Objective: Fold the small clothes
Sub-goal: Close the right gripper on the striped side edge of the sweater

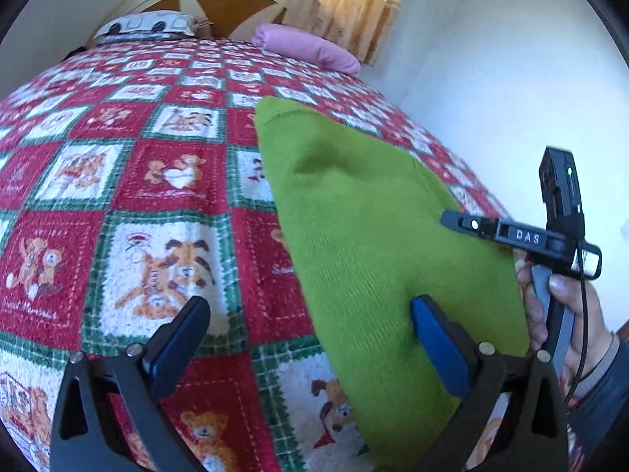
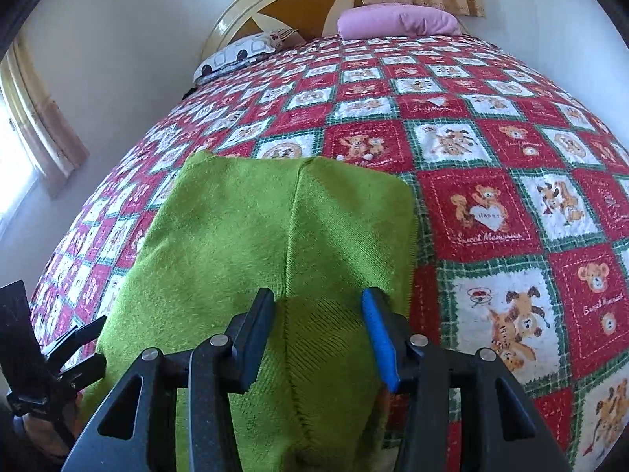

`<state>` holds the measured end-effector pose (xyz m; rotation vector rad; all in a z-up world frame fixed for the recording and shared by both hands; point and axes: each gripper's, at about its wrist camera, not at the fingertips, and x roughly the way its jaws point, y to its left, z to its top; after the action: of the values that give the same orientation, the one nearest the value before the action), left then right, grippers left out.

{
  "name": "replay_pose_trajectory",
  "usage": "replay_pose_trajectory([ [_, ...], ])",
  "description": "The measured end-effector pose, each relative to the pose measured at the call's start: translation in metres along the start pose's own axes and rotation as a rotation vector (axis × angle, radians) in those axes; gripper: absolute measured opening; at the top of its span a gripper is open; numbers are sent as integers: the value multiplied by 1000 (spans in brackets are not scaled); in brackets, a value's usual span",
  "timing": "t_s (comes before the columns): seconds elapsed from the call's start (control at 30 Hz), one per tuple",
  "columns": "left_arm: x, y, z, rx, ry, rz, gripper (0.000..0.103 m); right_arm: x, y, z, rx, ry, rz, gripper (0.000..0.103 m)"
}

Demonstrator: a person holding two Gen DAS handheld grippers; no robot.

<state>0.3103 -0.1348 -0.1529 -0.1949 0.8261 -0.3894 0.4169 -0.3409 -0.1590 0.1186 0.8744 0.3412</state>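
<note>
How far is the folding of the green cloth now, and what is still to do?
Done: the green cloth lies on the quilt, apparently doubled, a crease running down its middle. In hand: both grippers are open, the left gripper at the cloth's edge and the right gripper straddling the crease; neither grips it. Left: probably a further fold, since the cloth is not yet a compact bundle.
</note>
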Motion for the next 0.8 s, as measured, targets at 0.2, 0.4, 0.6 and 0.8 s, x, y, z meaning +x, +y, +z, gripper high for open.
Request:
replay_pose_trajectory([
  [0.2,-3,4,-1,-17,0,-32,103,-22,-11,5,75,-28,75,49],
  [0.4,-14,6,1,-43,-68,-90,100,-40,-68,-1,294,-74,205,53],
  [0.6,-6,-7,5,3,-44,-108,94,-19,-79,-8,346,12,310,53],
  [0.8,8,-13,7,43,32,-98,94,3,-68,0,302,76,313,53],
])
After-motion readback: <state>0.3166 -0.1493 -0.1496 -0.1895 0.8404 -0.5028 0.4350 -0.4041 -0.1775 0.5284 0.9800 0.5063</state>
